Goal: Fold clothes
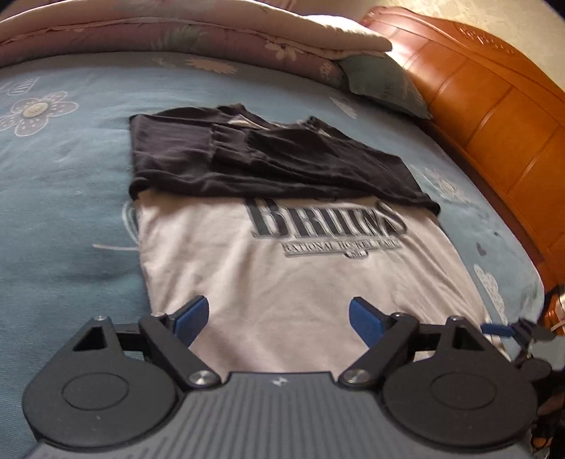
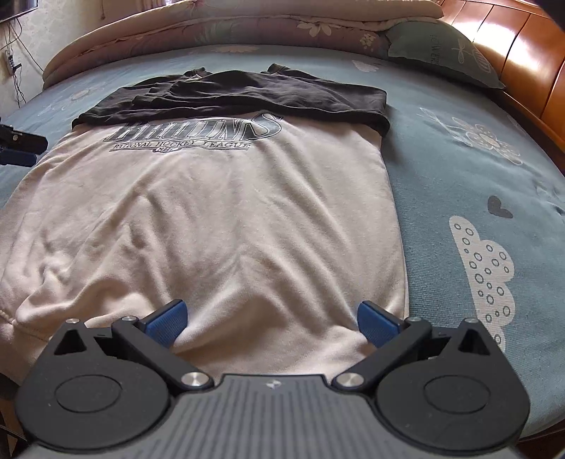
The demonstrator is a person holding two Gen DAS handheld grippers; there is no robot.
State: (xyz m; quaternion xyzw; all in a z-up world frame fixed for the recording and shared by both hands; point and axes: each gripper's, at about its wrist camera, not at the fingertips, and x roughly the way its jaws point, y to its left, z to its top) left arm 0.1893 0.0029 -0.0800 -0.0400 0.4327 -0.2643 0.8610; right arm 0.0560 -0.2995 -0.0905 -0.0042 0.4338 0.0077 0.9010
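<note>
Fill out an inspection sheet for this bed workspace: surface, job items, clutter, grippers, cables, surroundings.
Surface: blue floral bedsheet, lightly wrinkled.
Job's things: white sweatshirt lying flat, printed side up, black sleeves folded across its top; hem nearest the grippers.
Clutter: nothing seen on the sheet beside the garment.
Grippers: left gripper open over the hem, nothing between the pads; right gripper open over the hem near the garment's right edge, empty.
Cables: wires on the wall at far left.
Surroundings: folded quilt and green pillow at the far side; orange wooden headboard on the right.
</note>
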